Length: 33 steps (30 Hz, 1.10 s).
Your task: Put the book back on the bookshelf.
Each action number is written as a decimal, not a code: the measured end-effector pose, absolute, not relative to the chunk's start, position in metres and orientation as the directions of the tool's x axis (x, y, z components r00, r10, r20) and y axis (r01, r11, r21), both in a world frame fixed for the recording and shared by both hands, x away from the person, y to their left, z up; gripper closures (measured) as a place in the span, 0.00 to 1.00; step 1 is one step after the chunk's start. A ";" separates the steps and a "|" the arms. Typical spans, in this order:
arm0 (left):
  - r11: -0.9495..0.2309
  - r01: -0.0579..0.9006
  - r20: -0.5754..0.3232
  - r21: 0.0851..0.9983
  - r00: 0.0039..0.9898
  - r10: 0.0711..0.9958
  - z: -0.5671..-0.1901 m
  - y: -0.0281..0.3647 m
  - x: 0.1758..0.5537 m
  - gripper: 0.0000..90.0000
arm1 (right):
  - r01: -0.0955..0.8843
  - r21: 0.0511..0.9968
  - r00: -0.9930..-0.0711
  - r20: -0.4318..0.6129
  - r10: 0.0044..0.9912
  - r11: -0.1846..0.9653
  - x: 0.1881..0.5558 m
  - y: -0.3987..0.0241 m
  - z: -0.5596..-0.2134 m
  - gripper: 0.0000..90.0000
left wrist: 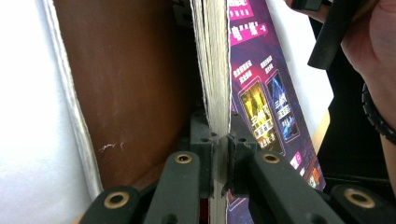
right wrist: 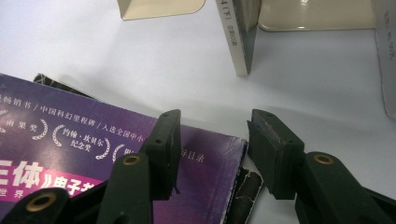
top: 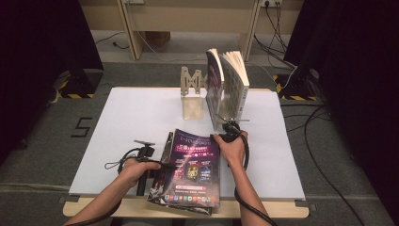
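A paperback with a purple cover (top: 195,169) lies at the table's front edge, its left cover lifted and its pages raised. My left gripper (top: 162,165) comes in from the left. In the left gripper view it (left wrist: 219,144) is shut on the edge of the page block (left wrist: 215,60), with the brown inner cover (left wrist: 130,84) to one side and the purple cover (left wrist: 266,93) to the other. My right gripper (top: 222,135) hovers at the book's far right corner. Seen in the right gripper view (right wrist: 212,144), it is open, one jaw over the cover (right wrist: 70,154), the other past the corner.
Two books (top: 214,87) (top: 235,82) stand upright, leaning against a beige metal bookend (top: 193,89) at the back of the white table board (top: 141,117). One upright book's spine (right wrist: 238,42) is just beyond my right gripper. Cables trail over the floor at the right.
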<state>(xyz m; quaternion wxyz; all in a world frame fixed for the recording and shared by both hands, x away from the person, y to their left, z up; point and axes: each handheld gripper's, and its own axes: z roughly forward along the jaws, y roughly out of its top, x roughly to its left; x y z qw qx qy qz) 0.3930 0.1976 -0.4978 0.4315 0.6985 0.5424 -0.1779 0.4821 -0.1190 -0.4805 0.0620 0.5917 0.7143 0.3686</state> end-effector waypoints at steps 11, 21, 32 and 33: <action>-0.067 0.911 -0.704 0.406 0.359 0.613 -0.498 0.197 0.395 0.93 | 0.812 0.583 -0.272 0.430 0.861 -0.034 0.484 -0.128 -0.482 0.71; -0.081 0.910 -0.697 0.408 0.367 0.616 -0.498 0.197 0.396 0.92 | 0.800 0.589 -0.267 0.522 0.810 -0.115 0.479 -0.135 -0.472 0.75; -0.069 0.914 -0.713 0.399 0.357 0.604 -0.499 0.199 0.395 0.92 | 0.844 0.522 -0.232 0.563 0.794 -0.123 0.477 -0.139 -0.471 0.76; -0.070 0.915 -0.713 0.398 0.356 0.604 -0.500 0.199 0.395 0.92 | 0.855 0.506 -0.231 0.568 0.790 -0.114 0.478 -0.140 -0.472 0.76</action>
